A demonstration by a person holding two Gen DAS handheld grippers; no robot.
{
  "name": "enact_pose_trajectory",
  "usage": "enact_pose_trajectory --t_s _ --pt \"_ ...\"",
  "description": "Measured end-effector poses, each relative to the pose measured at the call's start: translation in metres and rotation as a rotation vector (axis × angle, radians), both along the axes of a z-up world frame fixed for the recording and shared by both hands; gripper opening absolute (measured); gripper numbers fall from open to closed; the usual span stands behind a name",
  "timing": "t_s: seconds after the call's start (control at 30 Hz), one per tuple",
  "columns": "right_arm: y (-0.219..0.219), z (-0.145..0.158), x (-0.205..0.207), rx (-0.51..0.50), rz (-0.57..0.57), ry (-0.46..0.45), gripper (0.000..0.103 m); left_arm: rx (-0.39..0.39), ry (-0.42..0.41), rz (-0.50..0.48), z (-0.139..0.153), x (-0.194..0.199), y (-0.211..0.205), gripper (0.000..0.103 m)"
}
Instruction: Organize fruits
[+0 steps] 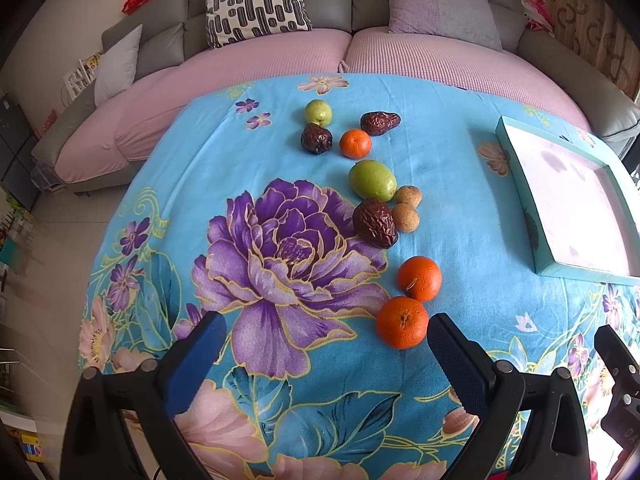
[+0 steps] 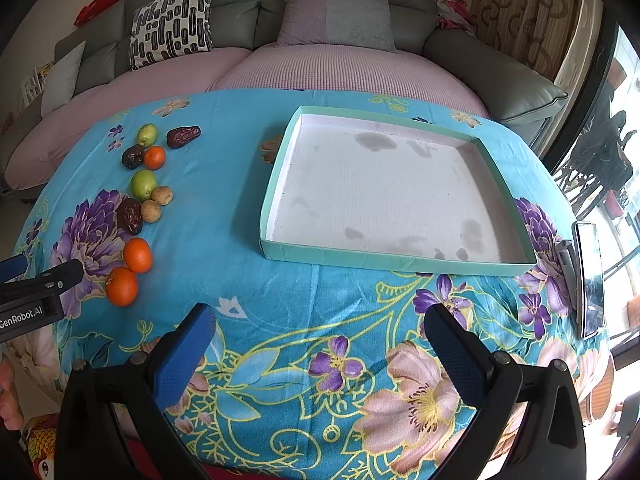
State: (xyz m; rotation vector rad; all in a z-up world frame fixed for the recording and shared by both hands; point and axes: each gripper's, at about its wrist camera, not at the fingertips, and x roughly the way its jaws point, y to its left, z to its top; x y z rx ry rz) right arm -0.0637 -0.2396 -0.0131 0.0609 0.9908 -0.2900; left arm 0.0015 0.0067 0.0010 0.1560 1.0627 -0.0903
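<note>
Fruits lie in a loose line on the flowered blue cloth: a near orange (image 1: 402, 322) (image 2: 122, 286), a second orange (image 1: 419, 278) (image 2: 137, 255), a dark date (image 1: 375, 223) (image 2: 129, 215), two small tan fruits (image 1: 406, 217) (image 2: 151, 211), a green fruit (image 1: 372, 180) (image 2: 143, 184), and further oranges, dates and a green fruit behind. The teal tray (image 1: 520, 188) (image 2: 276, 196) is empty. My left gripper (image 1: 326, 332) is open, its right fingertip beside the near orange. My right gripper (image 2: 320, 324) is open and empty, in front of the tray.
A grey sofa with pink cover (image 1: 280, 56) and cushions runs along the far side of the table. A phone or tablet (image 2: 590, 276) lies at the table's right edge. The left gripper's body (image 2: 36, 292) shows at the left of the right wrist view.
</note>
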Motion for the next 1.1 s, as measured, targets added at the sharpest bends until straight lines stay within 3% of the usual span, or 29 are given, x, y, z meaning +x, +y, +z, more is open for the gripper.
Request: enact_pose_trajectory --t_s 1.1 --pt "-0.0024 -0.0011 0.0001 0.006 -0.017 0.006 0.103 0.008 0.001 0.006 -0.0013 -0.0004 -0.0001 0.102"
